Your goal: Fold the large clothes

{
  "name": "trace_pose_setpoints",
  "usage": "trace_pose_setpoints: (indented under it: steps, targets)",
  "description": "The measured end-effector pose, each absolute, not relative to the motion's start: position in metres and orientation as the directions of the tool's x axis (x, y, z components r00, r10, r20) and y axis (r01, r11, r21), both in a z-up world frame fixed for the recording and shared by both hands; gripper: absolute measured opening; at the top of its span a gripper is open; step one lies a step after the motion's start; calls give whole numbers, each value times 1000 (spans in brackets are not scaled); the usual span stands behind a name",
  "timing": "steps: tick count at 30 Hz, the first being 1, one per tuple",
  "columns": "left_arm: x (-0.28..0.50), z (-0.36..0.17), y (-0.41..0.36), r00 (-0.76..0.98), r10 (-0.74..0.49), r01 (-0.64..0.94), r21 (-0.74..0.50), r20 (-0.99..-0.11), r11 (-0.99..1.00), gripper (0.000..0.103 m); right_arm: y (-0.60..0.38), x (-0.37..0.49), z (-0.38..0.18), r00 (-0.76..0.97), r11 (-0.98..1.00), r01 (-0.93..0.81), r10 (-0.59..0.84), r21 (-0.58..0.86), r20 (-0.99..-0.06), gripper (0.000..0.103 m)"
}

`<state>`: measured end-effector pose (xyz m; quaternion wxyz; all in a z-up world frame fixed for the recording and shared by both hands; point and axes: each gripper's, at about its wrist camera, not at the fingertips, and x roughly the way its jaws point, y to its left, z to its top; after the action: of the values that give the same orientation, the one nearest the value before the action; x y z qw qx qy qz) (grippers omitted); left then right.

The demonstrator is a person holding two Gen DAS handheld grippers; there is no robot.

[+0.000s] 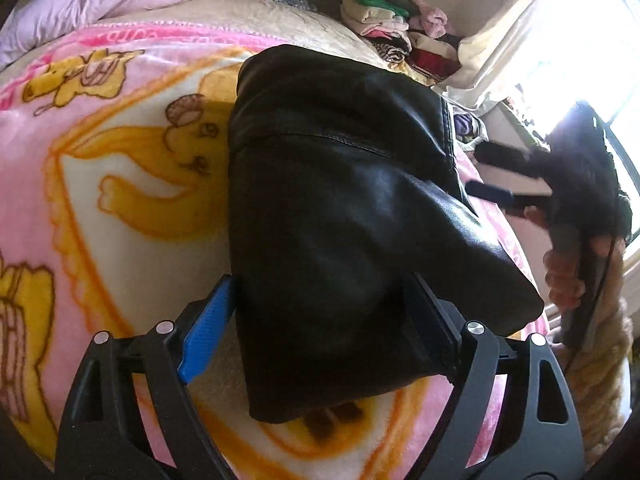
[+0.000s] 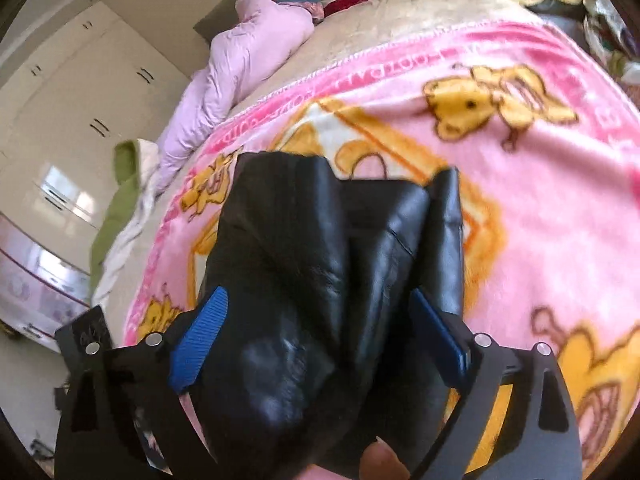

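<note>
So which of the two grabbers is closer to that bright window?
Right. The right gripper hangs beside the black leather garment, on the side of the bright window. The left gripper straddles the garment's near end, farther from the glass.

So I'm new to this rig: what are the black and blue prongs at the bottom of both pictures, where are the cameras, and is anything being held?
The prongs belong to hand-held two-finger grippers, one in each of a person's hands; no robot arm is involved. Each picture comes from a fisheye camera on one gripper, looking along its fingers. The left gripper and the right gripper both stand wide open. A folded black leather garment lies on a pink cartoon blanket on a bed and reaches between the jaws in both views, but the pads do not look pressed on it, so nothing seems held. In the left view the right gripper shows at the garment's far side.
</note>
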<state>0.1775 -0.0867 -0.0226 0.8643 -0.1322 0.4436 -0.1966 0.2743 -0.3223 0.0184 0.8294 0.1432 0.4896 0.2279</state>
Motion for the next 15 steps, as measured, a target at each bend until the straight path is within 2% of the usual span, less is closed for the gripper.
trace_pose_setpoints:
  steps: [1,3,5,7,9,15]
  targets:
    - [177,-22,-90,533,-447,223,-390,-718,893,77,-314,280,13,400,879,-220,477,423,-783,90]
    - [177,-23,-89,536,-438,223,-379,-722,898,77,-304,284,7,423,924,-175,383,340,-821,37]
    - [179,-21,-90,530,-425,227,-360,-734,905,77,-305,274,19,487,916,-203,402,347,-776,17]
    - [180,-15,-86,524,-452,238,-385,-722,892,80,-314,255,43,561,892,-276,452,358,-693,15]
    - [179,-7,-84,536,-488,264,-412,-689,872,82,-327,244,51,599,886,-304,463,350,-653,15]
    - [187,-19,-116,491,-461,306,-349,-739,886,82,-373,255,-8,567,899,-180,426,399,-705,17]
